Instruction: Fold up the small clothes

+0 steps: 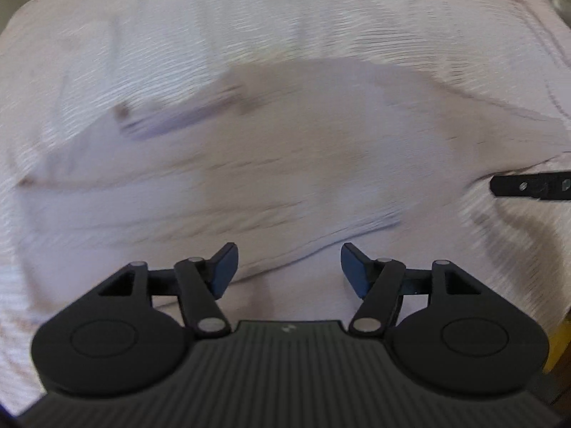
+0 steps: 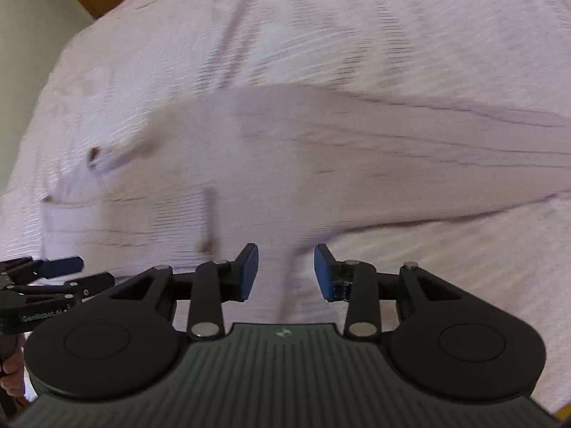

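That pale garment lying flat on the pinkish ribbed bedsheet looks thin, floppy (so pinch an edge or corner, not the middle), and both left gripper and right gripper have jaws spread, holding nothing.

A small pale pink cloth lies flat on the bed cover, near its middle. It looks folded, with a smooth top and soft edges. The blur hides its finer marks.
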A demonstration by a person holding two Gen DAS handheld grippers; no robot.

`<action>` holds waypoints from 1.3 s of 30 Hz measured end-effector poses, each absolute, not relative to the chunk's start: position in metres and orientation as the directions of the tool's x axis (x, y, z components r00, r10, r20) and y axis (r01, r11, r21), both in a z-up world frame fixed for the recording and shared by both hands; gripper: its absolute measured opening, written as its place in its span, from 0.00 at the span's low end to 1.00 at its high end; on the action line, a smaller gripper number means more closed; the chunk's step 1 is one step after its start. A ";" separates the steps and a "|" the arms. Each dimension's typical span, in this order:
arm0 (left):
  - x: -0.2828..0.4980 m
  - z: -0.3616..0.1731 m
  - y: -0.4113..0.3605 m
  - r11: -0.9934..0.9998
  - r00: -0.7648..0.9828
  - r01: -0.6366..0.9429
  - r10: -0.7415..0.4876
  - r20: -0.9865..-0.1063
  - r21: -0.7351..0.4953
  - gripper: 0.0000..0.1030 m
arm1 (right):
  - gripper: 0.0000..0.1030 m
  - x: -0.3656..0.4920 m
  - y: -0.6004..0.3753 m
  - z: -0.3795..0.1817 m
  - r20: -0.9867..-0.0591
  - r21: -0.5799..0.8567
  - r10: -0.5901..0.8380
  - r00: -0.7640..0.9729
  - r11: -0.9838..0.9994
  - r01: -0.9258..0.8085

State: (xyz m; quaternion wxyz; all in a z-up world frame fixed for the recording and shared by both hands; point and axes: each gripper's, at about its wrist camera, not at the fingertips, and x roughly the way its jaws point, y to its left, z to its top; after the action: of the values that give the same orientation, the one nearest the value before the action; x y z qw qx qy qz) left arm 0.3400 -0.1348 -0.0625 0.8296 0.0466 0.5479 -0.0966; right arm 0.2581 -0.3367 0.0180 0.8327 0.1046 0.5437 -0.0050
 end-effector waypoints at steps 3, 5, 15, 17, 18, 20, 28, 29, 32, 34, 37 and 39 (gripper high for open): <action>0.348 -0.062 -0.180 0.967 0.385 0.254 -0.130 -0.914 -0.031 0.65 | 0.42 0.251 -0.369 0.028 -0.903 0.136 0.063 0.424 0.980 0.145; 0.353 -0.063 -0.207 0.962 0.390 0.272 -0.139 -0.910 -0.030 0.65 | 0.47 0.247 -0.393 0.036 -0.898 0.131 0.048 0.438 0.978 0.161; 0.355 -0.086 -0.333 0.923 0.406 0.385 -0.173 -0.897 -0.004 0.65 | 0.54 0.227 -0.503 0.049 -0.882 0.121 -0.007 0.471 0.963 0.242; 0.353 -0.088 -0.353 0.915 0.424 0.403 -0.165 -0.891 0.022 0.65 | 0.54 0.223 -0.519 0.052 -0.877 0.128 -0.013 0.481 0.957 0.259; 0.354 -0.090 -0.362 0.911 0.414 0.412 -0.181 -0.892 0.006 0.65 | 0.54 0.220 -0.528 0.053 -0.875 0.134 -0.013 0.485 0.954 0.267; 0.355 -0.092 -0.376 0.904 0.389 0.426 -0.208 -0.898 -0.025 0.65 | 0.54 0.215 -0.545 0.054 -0.870 0.137 -0.020 0.493 0.950 0.281; 0.343 -0.089 -0.433 0.877 0.415 0.479 -0.268 -0.870 -0.041 0.65 | 0.54 0.198 -0.604 0.056 -0.850 0.143 -0.070 0.522 0.923 0.357; 0.343 -0.088 -0.437 0.876 0.418 0.479 -0.276 -0.865 -0.048 0.65 | 0.54 0.194 -0.611 0.057 -0.844 0.148 -0.073 0.531 0.920 0.362; 0.343 -0.088 -0.440 0.883 0.421 0.463 -0.295 -0.858 -0.076 0.65 | 0.54 0.189 -0.626 0.055 -0.835 0.130 -0.101 0.540 0.918 0.373; 0.344 -0.091 -0.441 0.887 0.433 0.457 -0.290 -0.853 -0.070 0.65 | 0.54 0.185 -0.639 0.051 -0.826 0.149 -0.103 0.554 0.908 0.392; 0.347 -0.096 -0.438 0.893 0.447 0.448 -0.266 -0.854 -0.044 0.65 | 0.54 0.180 -0.656 0.042 -0.819 0.196 -0.093 0.567 0.883 0.427; 0.351 -0.101 -0.434 0.897 0.446 0.440 -0.255 -0.858 -0.038 0.65 | 0.54 0.180 -0.667 0.034 -0.819 0.220 -0.086 0.567 0.866 0.450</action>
State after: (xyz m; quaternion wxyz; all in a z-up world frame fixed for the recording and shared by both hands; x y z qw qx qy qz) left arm 0.3512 -0.4344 -0.1010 0.8448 0.0953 0.4848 -0.2054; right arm 0.1801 -0.6670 0.0337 0.8607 0.2072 0.4382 -0.1557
